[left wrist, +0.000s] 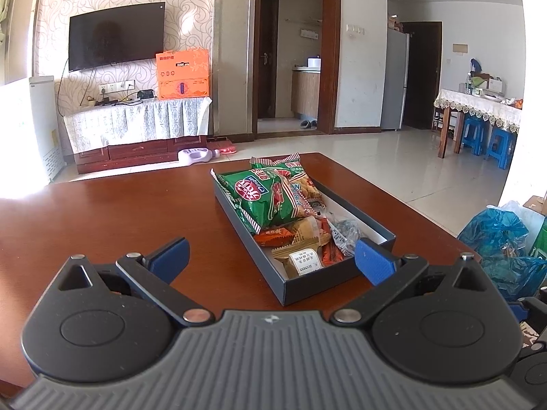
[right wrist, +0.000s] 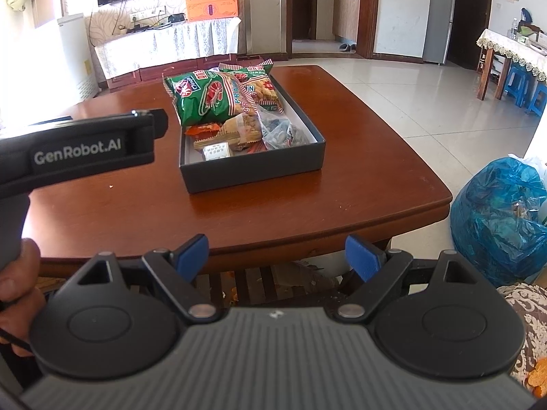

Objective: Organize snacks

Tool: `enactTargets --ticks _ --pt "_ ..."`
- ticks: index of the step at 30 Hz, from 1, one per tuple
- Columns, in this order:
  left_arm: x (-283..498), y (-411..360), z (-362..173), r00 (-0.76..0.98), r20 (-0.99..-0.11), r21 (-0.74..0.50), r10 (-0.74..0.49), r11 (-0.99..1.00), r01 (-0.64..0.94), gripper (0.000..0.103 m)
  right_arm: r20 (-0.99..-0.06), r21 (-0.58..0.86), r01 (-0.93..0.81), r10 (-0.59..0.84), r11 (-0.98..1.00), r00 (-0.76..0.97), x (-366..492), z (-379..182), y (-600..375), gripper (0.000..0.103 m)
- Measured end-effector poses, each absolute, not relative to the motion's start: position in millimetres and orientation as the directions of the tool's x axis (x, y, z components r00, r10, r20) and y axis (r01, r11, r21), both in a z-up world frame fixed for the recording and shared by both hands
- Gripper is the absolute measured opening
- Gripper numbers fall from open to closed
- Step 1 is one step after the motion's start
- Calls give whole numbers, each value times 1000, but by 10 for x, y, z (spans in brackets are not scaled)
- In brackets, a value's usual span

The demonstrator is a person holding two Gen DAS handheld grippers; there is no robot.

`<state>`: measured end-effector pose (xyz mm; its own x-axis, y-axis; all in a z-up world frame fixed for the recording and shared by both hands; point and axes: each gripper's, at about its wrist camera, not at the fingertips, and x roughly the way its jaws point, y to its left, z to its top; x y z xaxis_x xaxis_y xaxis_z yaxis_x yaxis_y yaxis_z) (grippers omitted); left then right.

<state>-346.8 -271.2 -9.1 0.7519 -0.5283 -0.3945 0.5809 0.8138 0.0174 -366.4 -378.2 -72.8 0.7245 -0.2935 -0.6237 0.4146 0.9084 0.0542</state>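
1. Both grippers sit closest to the lens: the left gripper has its blue pads spread wide with nothing between them, hovering over the table just short of the box's near corner; the right gripper is likewise spread wide and empty, held back past the table's near edge.
2. Wooden table carries only the box; the rest of its top is bare.
3. Dark box lies well in from the near edge, its long axis running away from the grippers toward the far side, one short end facing them.
4. Green prawn-cracker bags fill the far half, overlapping and riding over the rim.
5. Small wrapped snacks are heaped loosely in the near half, beside a clear packet.
6. My judgement: everything seems to be in already, so what remains is tidying. Nudge the green bags down inside the walls, approaching from above, with one gripper steadying the box wall so it doesn't slide.
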Motion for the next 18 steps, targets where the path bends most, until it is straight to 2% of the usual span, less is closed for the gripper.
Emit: enactTargets --ticks 18 --pt "-3480 -2703 -100 747 -391 17 -538 807 590 103 -624 54 414 -293 909 724 -3665 -727 -3780 89"
